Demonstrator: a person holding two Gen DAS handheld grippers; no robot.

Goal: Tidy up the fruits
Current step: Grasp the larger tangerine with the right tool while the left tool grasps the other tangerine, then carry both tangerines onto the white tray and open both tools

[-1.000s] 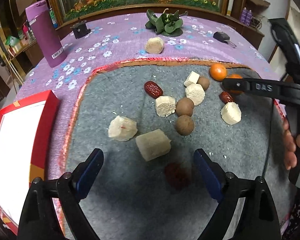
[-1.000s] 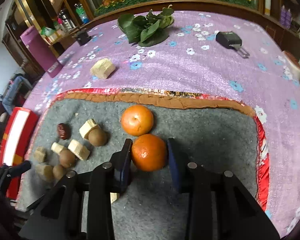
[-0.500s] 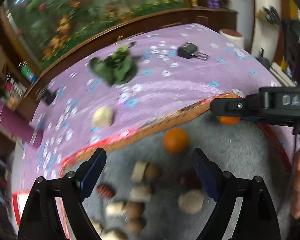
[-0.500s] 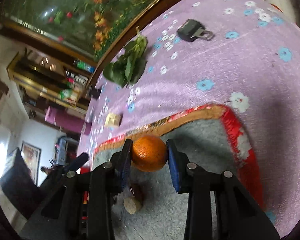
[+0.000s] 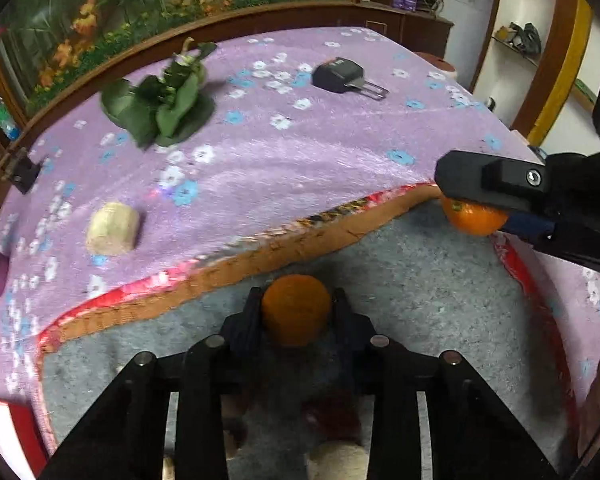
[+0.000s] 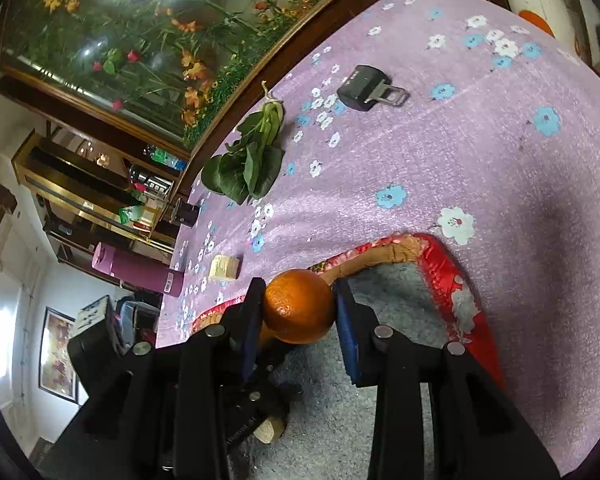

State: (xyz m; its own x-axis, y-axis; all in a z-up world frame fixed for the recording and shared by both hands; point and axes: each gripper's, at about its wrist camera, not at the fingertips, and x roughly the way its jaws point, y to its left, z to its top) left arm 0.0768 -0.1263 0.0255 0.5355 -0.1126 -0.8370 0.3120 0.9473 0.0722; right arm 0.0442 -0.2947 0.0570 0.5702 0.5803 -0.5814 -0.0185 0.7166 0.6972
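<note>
In the left wrist view my left gripper [image 5: 296, 308] is shut on an orange [image 5: 296, 318], just inside the far edge of the grey mat [image 5: 412, 280]. At the right of that view my right gripper [image 5: 474, 204] is shut on a second orange [image 5: 470, 222], near the mat's far right corner. The right wrist view is tilted and shows that orange [image 6: 300, 306] between the blue pads [image 6: 346, 336] of my right gripper [image 6: 298, 300]. The left gripper's black body [image 6: 252, 404] lies low behind it. A dark red fruit [image 5: 332, 420] and a beige piece [image 5: 336, 460] peek out under my left gripper.
The mat has a red and orange border [image 5: 228, 268] on a purple flowered cloth [image 5: 300, 152]. On the cloth lie leafy greens [image 5: 160, 108], a black buckle [image 5: 344, 78] and a beige block [image 5: 112, 228]. A purple bottle [image 6: 136, 272] stands far left; a red box [image 5: 8, 436] lies near left.
My left gripper swung from the mat's near side to its far edge and shut on an orange. My right gripper lifted its orange toward the far right corner and tilted.
</note>
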